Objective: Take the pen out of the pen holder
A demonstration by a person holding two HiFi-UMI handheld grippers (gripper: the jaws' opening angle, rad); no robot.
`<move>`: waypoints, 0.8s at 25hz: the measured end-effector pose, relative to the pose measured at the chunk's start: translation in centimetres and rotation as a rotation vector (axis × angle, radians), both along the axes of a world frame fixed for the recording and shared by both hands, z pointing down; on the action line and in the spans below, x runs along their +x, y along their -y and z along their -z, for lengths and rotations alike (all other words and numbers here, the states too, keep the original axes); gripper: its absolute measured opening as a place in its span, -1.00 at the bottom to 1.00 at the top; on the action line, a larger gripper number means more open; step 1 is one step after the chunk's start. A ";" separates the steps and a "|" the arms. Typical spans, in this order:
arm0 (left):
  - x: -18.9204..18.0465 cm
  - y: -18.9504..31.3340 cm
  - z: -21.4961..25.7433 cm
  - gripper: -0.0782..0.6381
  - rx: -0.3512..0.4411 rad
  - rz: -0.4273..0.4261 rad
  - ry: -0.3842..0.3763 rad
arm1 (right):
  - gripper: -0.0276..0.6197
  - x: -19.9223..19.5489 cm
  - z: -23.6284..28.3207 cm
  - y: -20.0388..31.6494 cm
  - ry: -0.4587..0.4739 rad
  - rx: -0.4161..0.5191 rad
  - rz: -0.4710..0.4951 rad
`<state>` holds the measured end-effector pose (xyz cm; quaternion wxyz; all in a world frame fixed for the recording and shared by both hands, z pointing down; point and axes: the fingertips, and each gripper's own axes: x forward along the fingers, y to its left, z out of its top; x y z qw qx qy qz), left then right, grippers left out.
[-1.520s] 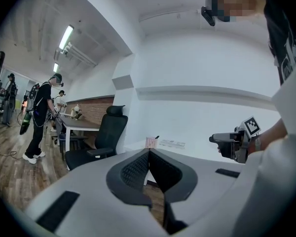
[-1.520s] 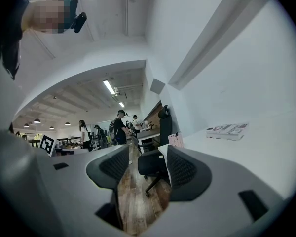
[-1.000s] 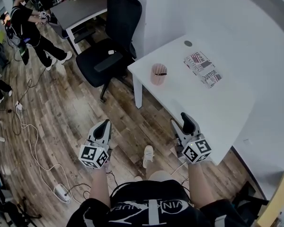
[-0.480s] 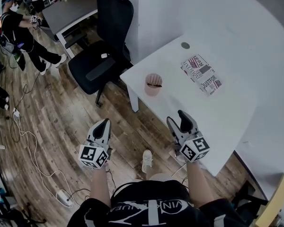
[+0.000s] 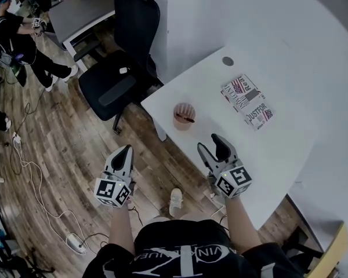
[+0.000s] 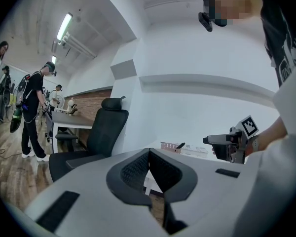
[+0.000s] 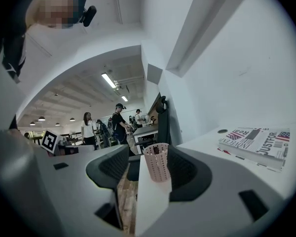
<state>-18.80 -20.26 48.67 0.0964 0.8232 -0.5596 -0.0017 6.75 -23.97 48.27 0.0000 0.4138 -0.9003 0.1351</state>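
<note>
A pink mesh pen holder [image 5: 183,116] stands near the left corner of the white table [image 5: 278,138], with a dark pen [image 5: 185,119] leaning inside it. My right gripper [image 5: 211,147] hovers over the table's front edge just short of the holder, open and empty. In the right gripper view the holder [image 7: 157,162] shows between the spread jaws of that gripper [image 7: 148,171], some way ahead. My left gripper [image 5: 125,153] hangs over the wooden floor left of the table, shut and empty. The left gripper view shows the holder [image 6: 169,145] and pen [image 6: 180,145] beyond the closed jaws of the left gripper [image 6: 149,158].
A printed book [image 5: 247,101] lies on the table right of the holder, and a round cable hole [image 5: 227,61] sits behind it. A black office chair [image 5: 122,57] stands left of the table. Cables [image 5: 29,172] trail on the floor. People [image 5: 17,33] stand far left.
The table and pen holder have come nearer in the head view. My right gripper has moved forward and left toward the holder. The left gripper has kept its place over the floor.
</note>
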 end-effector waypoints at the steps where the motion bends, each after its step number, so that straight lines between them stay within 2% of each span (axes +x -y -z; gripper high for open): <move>1: 0.1 0.4 -0.1 -0.74 -0.001 0.002 -0.002 | -0.21 -0.2 -0.1 0.5 -0.006 0.002 0.008; 20: 0.7 5.4 -1.7 -0.74 -0.048 -0.029 -0.005 | -0.21 -2.4 -1.6 5.9 -0.015 -0.003 0.041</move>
